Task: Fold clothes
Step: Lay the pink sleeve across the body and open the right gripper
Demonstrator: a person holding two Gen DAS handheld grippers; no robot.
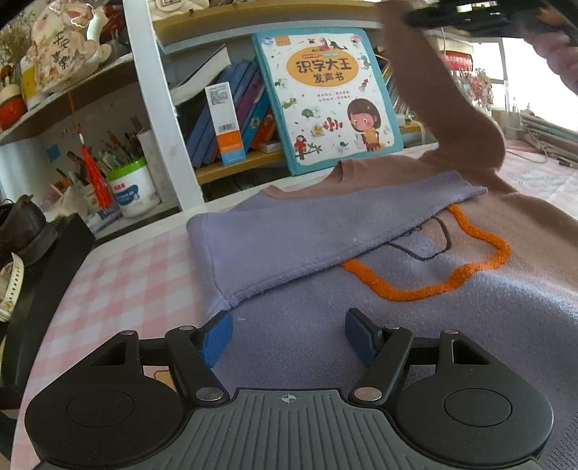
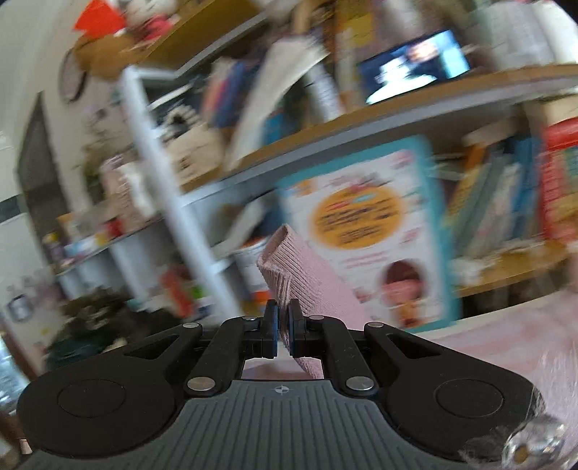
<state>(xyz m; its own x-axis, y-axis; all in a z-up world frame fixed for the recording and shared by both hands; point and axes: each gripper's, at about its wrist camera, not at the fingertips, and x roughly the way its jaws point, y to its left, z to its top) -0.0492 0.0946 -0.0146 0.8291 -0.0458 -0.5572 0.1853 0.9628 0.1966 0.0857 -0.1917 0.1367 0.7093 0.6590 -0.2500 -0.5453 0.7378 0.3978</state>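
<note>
I have the left hand-held gripper (image 1: 289,336) low over the sweater (image 1: 415,325), its blue pads (image 1: 216,338) spread wide and holding nothing. The sweater lies flat on the desk (image 1: 119,274), which is covered in a pink checked cloth. The body of the sweater is lilac with an orange looped outline (image 1: 466,271) stitched on the front and a thin dark line inside it. One lilac sleeve (image 1: 307,235) is already folded across the chest, its cuff pointing toward the right edge of the desk. The collar and shoulder area near the far edge are brown.

The other sleeve (image 1: 444,97), brown, is lifted off the desk and stretches up toward the upper right of the left wrist view, where the right hand-held gripper (image 1: 480,16) shows as a dark blurred shape at its end. In the right wrist view that gripper (image 2: 283,325) is closed down on the ribbed cuff (image 2: 289,267), which looks pinkish here and sticks up between the pads. That view is blurred, so I cannot make out much beyond it.

Behind the far edge of the desk stands a shelf (image 1: 159,108) with a children's book (image 1: 325,97) leaning against it, a row of blue books (image 1: 231,108) and a tub of pens (image 1: 133,184).
</note>
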